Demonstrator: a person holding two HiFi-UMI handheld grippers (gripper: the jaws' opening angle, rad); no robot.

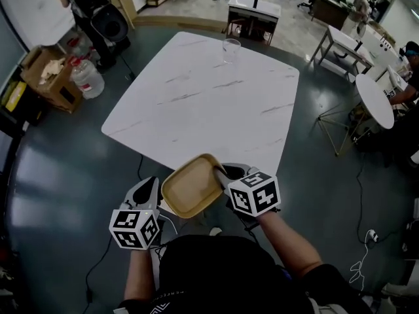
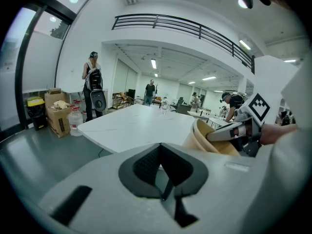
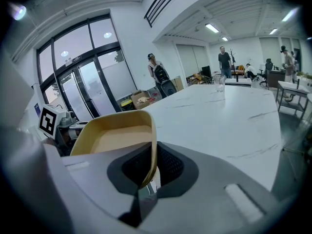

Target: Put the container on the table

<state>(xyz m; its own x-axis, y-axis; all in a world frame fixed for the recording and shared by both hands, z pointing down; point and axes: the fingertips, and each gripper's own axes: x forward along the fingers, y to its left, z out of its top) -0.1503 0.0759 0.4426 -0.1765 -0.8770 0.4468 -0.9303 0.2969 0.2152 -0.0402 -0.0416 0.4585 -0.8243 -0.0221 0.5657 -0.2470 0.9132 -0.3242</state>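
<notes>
A tan, shallow, rounded-square container [image 1: 192, 187] hangs in the air just short of the near edge of the white marble table [image 1: 203, 97]. My right gripper [image 1: 219, 174] is shut on its right rim; in the right gripper view the thin rim [image 3: 148, 150] runs down between the dark pads of that gripper [image 3: 146, 172]. My left gripper [image 1: 154, 185] is beside the container's left edge, apart from it. In the left gripper view the jaws of that gripper [image 2: 163, 179] are shut with nothing between them, and the container [image 2: 214, 140] shows to the right.
A clear glass [image 1: 231, 50] stands near the table's far edge. A cardboard box [image 1: 49, 74] and a water jug [image 1: 86, 77] sit on the floor at the left, by a standing person [image 1: 88, 5]. More tables [image 1: 373, 97] and floor cables [image 1: 363, 241] are at the right.
</notes>
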